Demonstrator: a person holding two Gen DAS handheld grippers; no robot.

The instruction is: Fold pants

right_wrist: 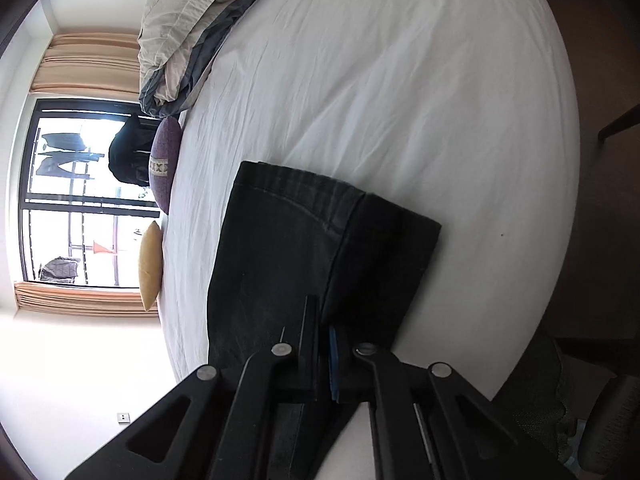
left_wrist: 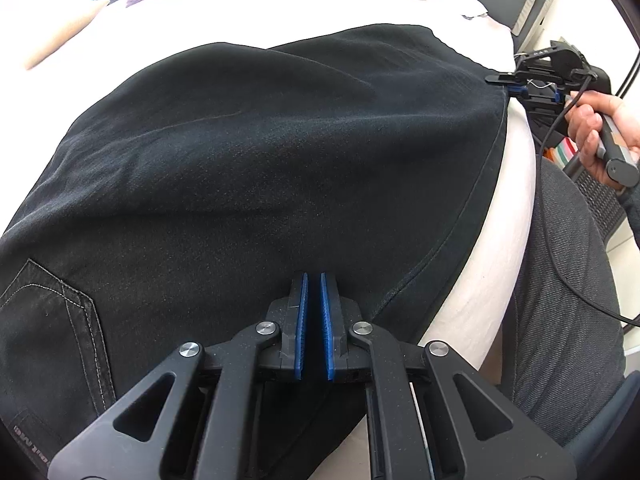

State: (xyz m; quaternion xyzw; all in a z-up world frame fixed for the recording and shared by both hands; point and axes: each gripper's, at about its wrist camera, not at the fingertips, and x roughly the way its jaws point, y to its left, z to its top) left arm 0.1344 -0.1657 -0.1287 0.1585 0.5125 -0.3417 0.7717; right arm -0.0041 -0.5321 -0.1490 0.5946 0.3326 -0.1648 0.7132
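Black pants [left_wrist: 256,168] lie folded lengthwise on a white bed [left_wrist: 280,12]. In the left wrist view my left gripper [left_wrist: 314,280] hovers over the near edge of the pants, its blue pads nearly together with a thin gap and nothing between them. My right gripper [left_wrist: 516,84] shows at the far right, at the pants' far corner. In the right wrist view the right gripper [right_wrist: 322,312] is shut on the edge of the pants [right_wrist: 304,248], at a hem end.
Pillows [right_wrist: 164,164] and a rumpled duvet [right_wrist: 188,28] lie at the bed's far side by a window. A cable [left_wrist: 560,216] hangs from the right gripper. My grey-trousered leg [left_wrist: 568,288] is at the bed's edge.
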